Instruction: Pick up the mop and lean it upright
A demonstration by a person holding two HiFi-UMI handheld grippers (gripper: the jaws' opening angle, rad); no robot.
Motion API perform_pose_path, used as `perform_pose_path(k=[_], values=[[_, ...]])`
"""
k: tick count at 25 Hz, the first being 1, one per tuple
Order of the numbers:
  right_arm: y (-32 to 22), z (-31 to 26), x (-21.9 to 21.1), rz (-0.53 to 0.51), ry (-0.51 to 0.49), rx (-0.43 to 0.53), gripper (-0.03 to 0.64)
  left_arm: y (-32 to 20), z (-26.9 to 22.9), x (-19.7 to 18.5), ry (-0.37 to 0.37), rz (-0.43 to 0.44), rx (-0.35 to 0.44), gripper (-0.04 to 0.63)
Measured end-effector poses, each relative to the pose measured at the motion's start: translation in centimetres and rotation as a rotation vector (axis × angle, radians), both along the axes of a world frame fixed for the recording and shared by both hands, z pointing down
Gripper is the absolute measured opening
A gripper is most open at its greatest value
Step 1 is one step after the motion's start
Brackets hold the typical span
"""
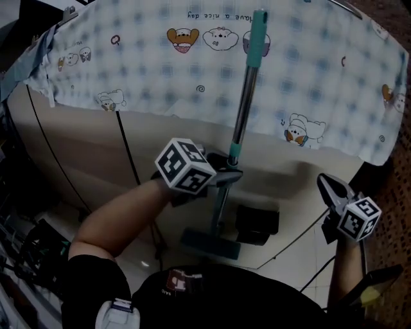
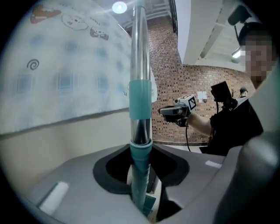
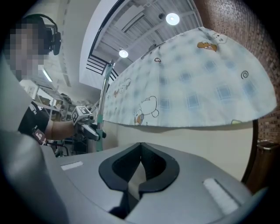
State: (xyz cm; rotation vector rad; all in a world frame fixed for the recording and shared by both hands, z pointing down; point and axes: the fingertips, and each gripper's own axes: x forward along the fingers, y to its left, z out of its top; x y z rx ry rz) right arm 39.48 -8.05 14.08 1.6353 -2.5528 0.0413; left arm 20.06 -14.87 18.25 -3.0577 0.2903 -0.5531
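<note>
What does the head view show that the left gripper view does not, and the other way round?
Only the head view shows the mop's flat teal head, below the hand. Only the left gripper view shows the red brick wall and a round ceiling lamp. Both show the left tongs closed on the mop's shiny metal pole, and the blue checked cartoon cloth behind.

Left gripper (image 1: 226,175): jaws clamped on the mop handle (image 1: 246,87), bare forearm (image 1: 119,215) extended forward. Right gripper (image 1: 329,185): held well apart, its 2 jaws apparently meeting at the tips, nothing between them.
</note>
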Motion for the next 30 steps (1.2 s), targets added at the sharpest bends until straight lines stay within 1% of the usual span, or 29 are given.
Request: perform_pose_path(k=[4,8,15,26,30], values=[[-0.2,-2.2,-0.6,-0.019,-0.024,0.004,0.015,0.0,-4.3,0.0,0.065,0.003,0.026,0.129],[-0.7,-3.5,-1.0,-0.032,-0.011,0.022,0.015,-0.1,-6.6,0.0,0.104,0.009,0.037,0.129],[-1.1,-4.0,-1.3,-0.039,-0.001,0.033,0.015,-0.6,-6.5,0.0,0.111,0.003,0.029,0.129],[-1.1,-4.0,-1.7,-0.043,0.001,0.037,0.015,-0.6,-6.6,-0.1,0.145,0.004,0.002,0.130],[-1.0,-3.9,-1.8,-0.044,0.005,0.035,0.015,-0.8,-6.4,-0.1,0.145,-0.002,-0.005,0.130]])
